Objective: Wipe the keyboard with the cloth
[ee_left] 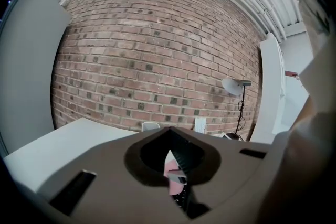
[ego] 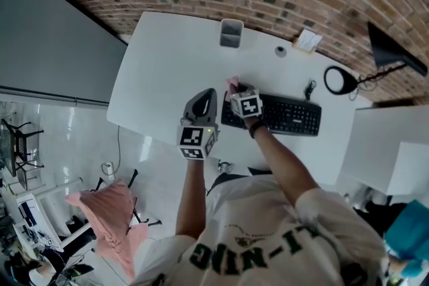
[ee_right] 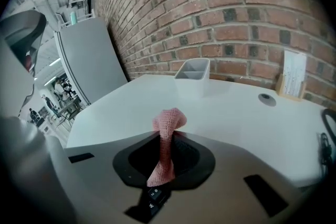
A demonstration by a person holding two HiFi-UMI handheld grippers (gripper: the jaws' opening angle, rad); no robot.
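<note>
right claw [ee_right: 163, 165] pinching the pink cloth [ee_right: 165, 149], which stands up out of the jaws in a bunch; keys show just under it. in the head view the cloth [ego: 232, 84] is at the left end of the keyboard [ego: 281, 115], which lies near the front edge of the tabletop [ego: 167, 57], right of centre. left claw [ego: 206, 98] hangs just left of the keyboard, jaws pressed together bar a slit, holding nothing. judgement: wipe is at the start or early, cloth at one end only and the rest of the keys left to cover. can't tell what is already clean.
</note>
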